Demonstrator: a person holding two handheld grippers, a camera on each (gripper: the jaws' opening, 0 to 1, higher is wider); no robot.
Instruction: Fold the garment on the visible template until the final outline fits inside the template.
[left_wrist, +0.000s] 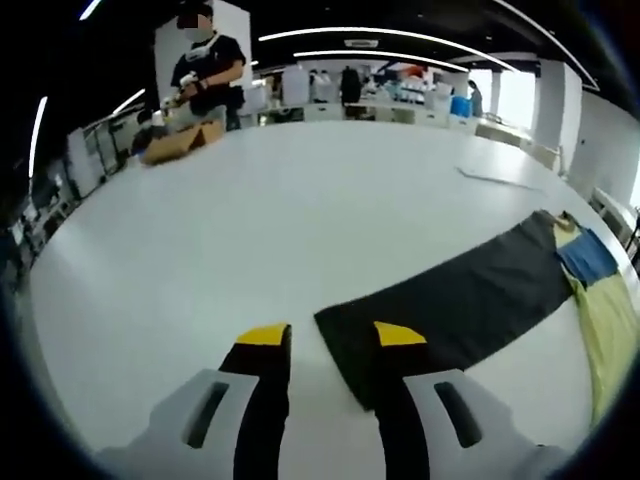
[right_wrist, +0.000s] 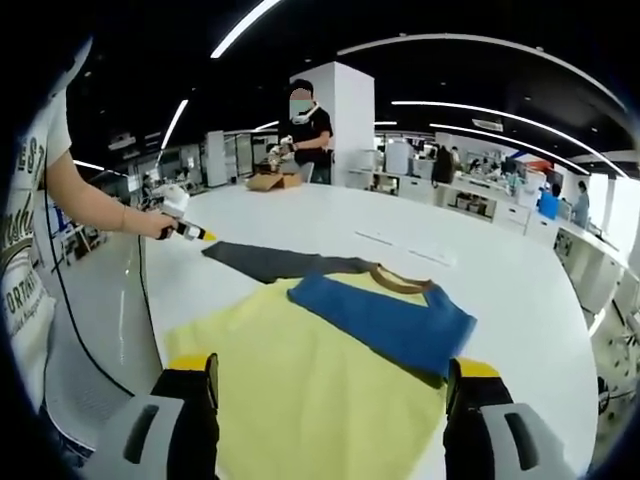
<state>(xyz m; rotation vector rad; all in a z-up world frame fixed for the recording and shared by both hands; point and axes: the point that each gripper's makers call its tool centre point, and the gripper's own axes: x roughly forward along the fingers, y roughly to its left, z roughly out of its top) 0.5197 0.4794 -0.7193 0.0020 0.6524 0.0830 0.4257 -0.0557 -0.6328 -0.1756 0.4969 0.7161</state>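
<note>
Looking along the left gripper (left_wrist: 330, 335) in the left gripper view: two black jaws with yellow tips rising from the bottom, set apart with nothing between them, hovering over a large white table (left_wrist: 300, 200). Right-hand jaw tip overlapping the near end of a long dark grey sleeve (left_wrist: 450, 295); contact with the cloth cannot be told. Sleeve stretched flat across the table toward the right edge, joining the garment (left_wrist: 605, 320) there, with a blue patch and a yellow body showing. Thin pale sheet (left_wrist: 495, 178) lying flat farther back on the table, well apart from the garment. At the far side of the table, a person in dark clothes (left_wrist: 205, 75) standing beside a brown cardboard box (left_wrist: 180, 140). Shelves and desks of an open office behind.

Looking along the right gripper (right_wrist: 335, 378) in the right gripper view: jaws spread wide, yellow-tipped, one at each side of the lower picture, above the yellow body of the garment (right_wrist: 320, 390). Garment lying flat on the white table (right_wrist: 500, 270): yellow body nearest, blue panel (right_wrist: 385, 315) across the chest, brown collar (right_wrist: 400, 278) beyond it, dark grey sleeve (right_wrist: 270, 262) reaching out to the left. At the end of that sleeve, the left gripper (right_wrist: 200, 235) held in a person's hand (right_wrist: 165, 222), bare forearm coming in from the left edge beside a printed white T-shirt (right_wrist: 25, 250). Standing person (right_wrist: 310, 130) and cardboard box (right_wrist: 272, 180) at the far end of the table.
</note>
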